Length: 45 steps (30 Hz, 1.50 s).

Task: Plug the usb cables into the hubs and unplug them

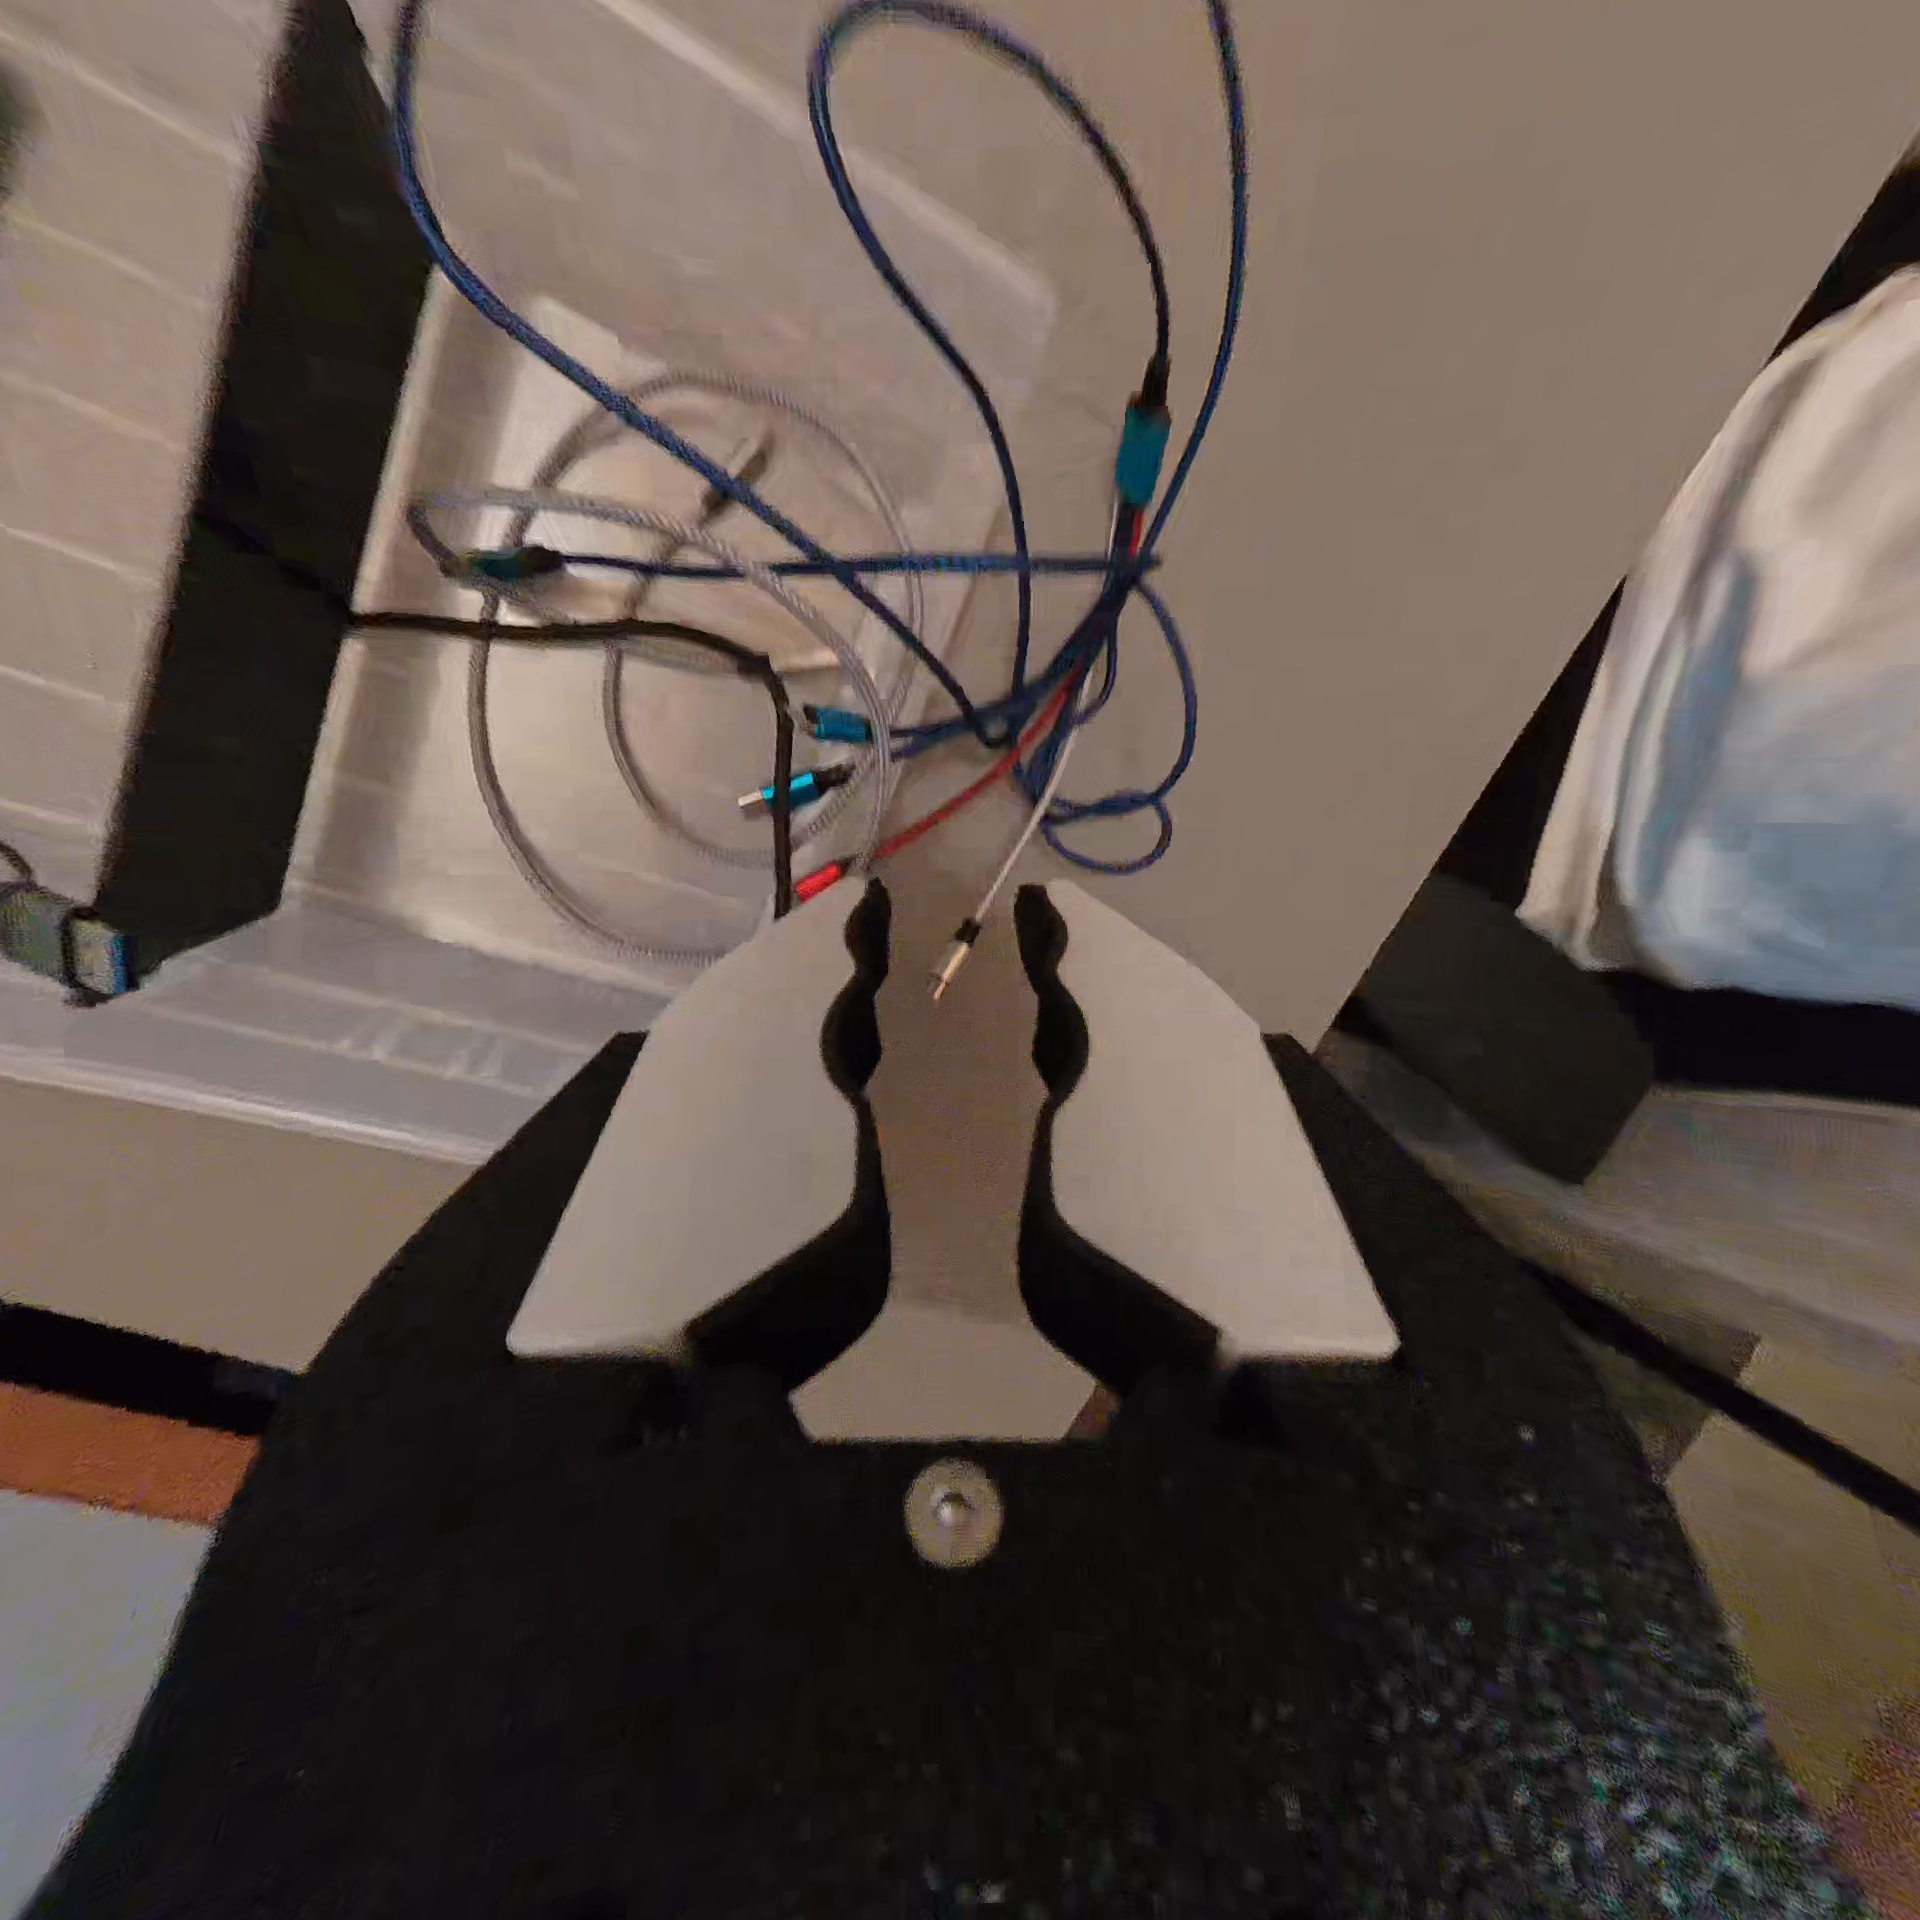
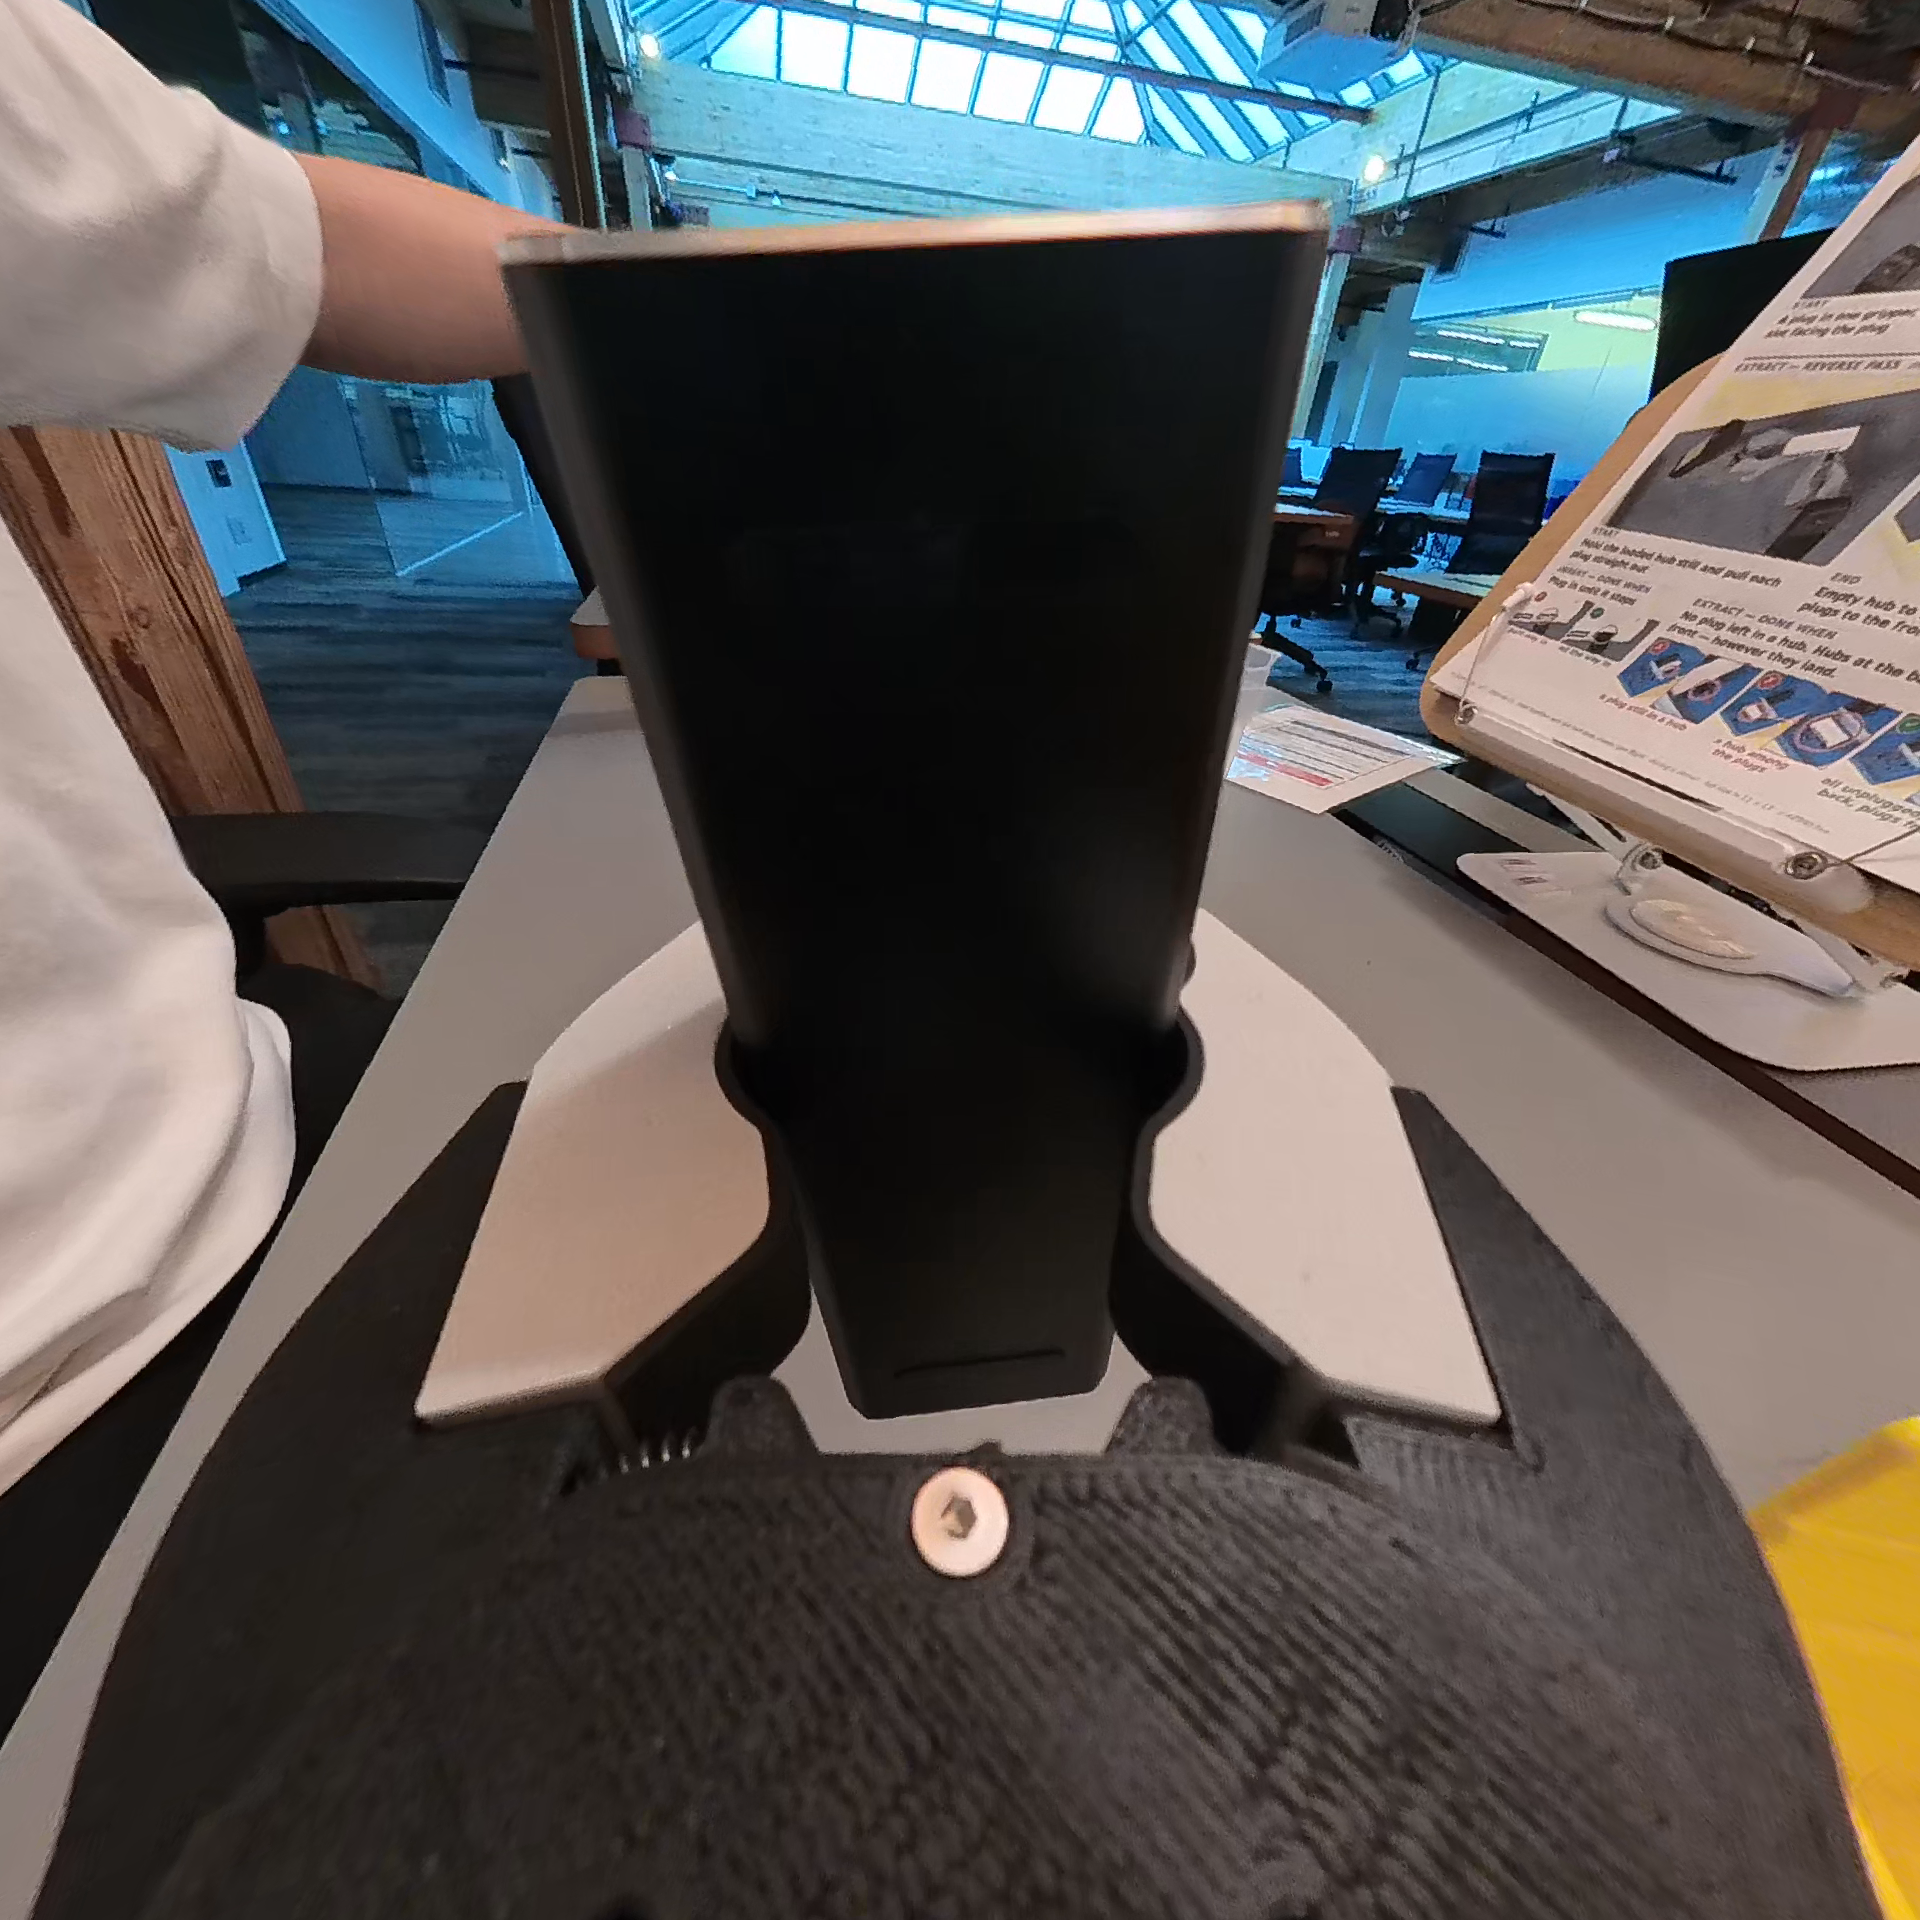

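1. Left wrist view: a tangle of cables lies on the grey table [image 1: 1455, 416] in the middle of the frame. I count one blue braided cable [image 1: 997, 436] in long loops, one silver braided cable [image 1: 665, 831] coiled in a ring, one black cable [image 1: 582, 629], one red lead [image 1: 966, 790] and one thin white lead [image 1: 1013, 868]. Three teal plugs show; one [image 1: 1141, 449] sits at upper right of the tangle
2. The table's edge runs along a black strip [image 1: 260, 520] at the left; bare table lies open to the right of the tangle
3. The left gripper [image 1: 948, 899] has its jaws apart with nothing clamped. The white lead's metal plug [image 1: 954, 956] shows in the gap between the fingertips; whether it touches them I cannot tell
4. Right wrist view: one black hub [image 2: 935, 675] stands upright in the centre of the frame, filling it
5. The right gripper [image 2: 958, 1023] is clamped on the hub's lower part, fingers pressing both sides
6. A white sleeve [image 2: 125, 260] is at upper left, an instruction board [image 2: 1714, 623] on a stand at right; grey table [image 2: 1558, 1195] lies open between
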Tool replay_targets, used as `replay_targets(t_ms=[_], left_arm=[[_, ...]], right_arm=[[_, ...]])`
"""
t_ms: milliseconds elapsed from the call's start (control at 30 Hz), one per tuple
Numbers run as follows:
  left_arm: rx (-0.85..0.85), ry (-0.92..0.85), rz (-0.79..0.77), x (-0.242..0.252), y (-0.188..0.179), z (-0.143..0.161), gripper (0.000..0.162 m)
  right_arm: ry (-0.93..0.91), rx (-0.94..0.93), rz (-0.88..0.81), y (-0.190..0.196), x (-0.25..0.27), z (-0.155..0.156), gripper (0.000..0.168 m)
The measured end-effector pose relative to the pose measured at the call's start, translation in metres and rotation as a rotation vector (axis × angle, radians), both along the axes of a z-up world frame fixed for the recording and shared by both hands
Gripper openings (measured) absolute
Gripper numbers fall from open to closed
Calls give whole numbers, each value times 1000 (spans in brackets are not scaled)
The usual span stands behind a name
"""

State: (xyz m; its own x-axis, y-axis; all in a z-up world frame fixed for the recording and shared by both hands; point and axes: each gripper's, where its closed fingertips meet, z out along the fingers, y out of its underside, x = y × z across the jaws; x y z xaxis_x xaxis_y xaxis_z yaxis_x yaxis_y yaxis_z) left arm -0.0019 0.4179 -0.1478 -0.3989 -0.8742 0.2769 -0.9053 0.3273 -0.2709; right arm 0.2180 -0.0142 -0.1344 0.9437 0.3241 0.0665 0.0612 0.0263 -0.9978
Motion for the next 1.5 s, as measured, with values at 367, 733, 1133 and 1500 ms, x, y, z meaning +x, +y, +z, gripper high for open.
replay_targets(t_ms=[367,733,1133,1500], left_arm=[[322,53,763,68,80,-81,21],[305,-23,926,106,86,-122,11],[337,37,973,100,93,-131,17],[366,67,1015,95,99,-137,14]], right_arm=[[9,-3,-27,-5,9,-2,73],[28,3,-31,-8,14,-6,73],[34,1,-25,-7,13,-7,73],[25,-8,-10,-4,8,-7,73]])
